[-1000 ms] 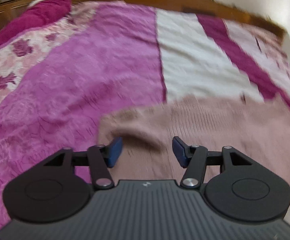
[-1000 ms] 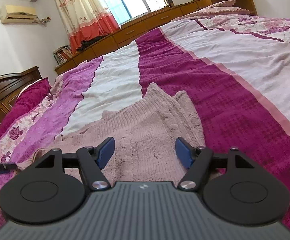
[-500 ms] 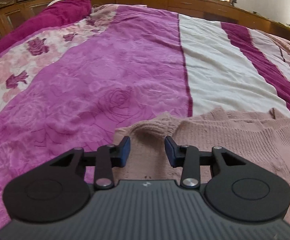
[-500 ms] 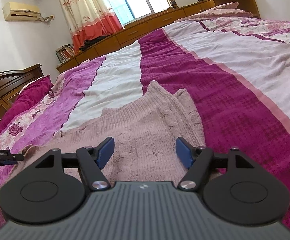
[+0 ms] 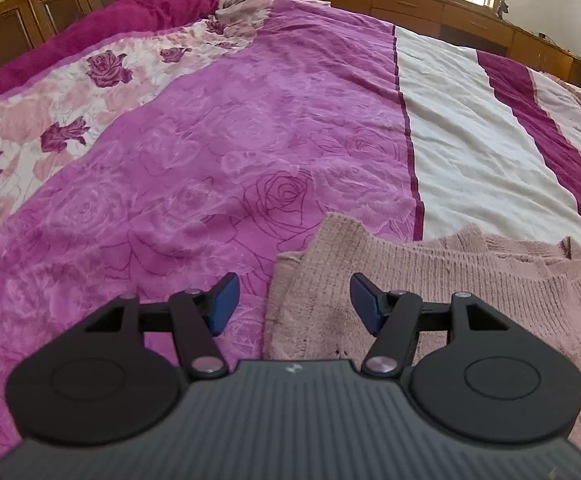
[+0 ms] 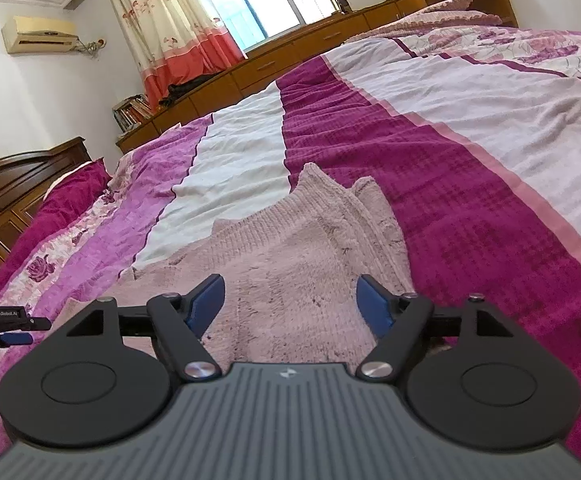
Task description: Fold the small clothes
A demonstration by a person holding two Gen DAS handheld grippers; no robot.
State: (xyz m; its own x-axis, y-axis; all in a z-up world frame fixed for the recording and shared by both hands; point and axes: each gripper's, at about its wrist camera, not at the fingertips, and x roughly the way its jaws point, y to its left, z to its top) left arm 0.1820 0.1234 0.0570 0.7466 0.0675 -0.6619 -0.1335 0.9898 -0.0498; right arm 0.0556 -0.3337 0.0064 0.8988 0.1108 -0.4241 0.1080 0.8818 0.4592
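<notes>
The bed [image 5: 218, 152], under a magenta, white and rose-print cover, carries the pink knitted sweater [image 6: 290, 264], which lies flat at its near side. The left tool [image 5: 292, 300] hangs wide open and empty over the sweater's left edge; the right tool [image 6: 290, 300] is likewise spread and empty above the knit's middle. A clean fold probably calls for pinching both layers at the left edge, lifting low, and keeping the hem square.
</notes>
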